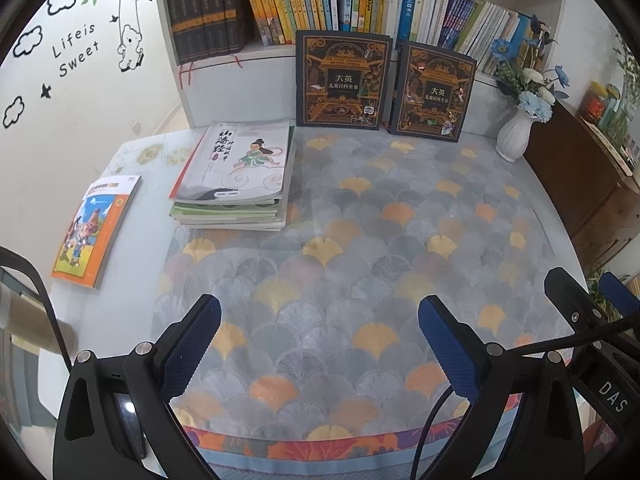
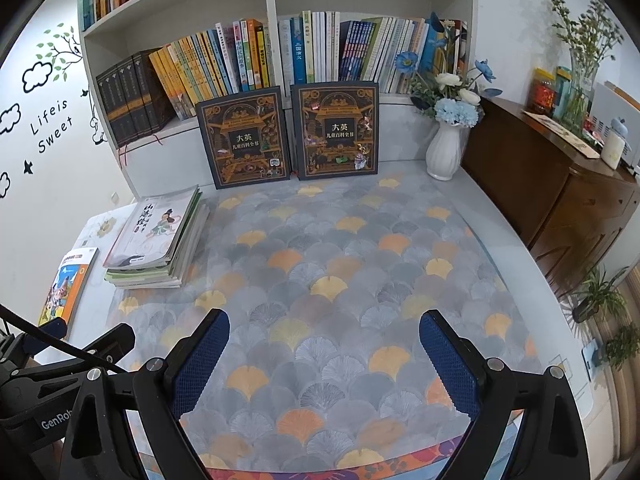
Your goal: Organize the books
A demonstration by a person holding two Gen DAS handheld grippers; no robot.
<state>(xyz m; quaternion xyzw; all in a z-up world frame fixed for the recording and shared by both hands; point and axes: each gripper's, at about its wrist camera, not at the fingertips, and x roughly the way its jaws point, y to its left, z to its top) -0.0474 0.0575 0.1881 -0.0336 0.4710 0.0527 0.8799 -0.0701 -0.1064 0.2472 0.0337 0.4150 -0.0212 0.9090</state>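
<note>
Both the left gripper (image 1: 320,344) and right gripper (image 2: 324,354) hover empty, fingers spread wide, while the flat stack of illustrated paperback books (image 1: 236,176) and single orange-covered paperback (image 1: 96,232) lie ahead-left on the ginkgo-patterned worktop (image 1: 360,240), awaiting pickup.

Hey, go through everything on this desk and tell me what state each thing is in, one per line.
Left gripper: open, empty.
Right gripper: open, empty.
Stack of books: lying flat, closed.
Orange book: lying flat, closed, apart from the stack.
Two dark encyclopedias: upright, leaning against the shelf.
White vase: upright, holding flowers.
</note>
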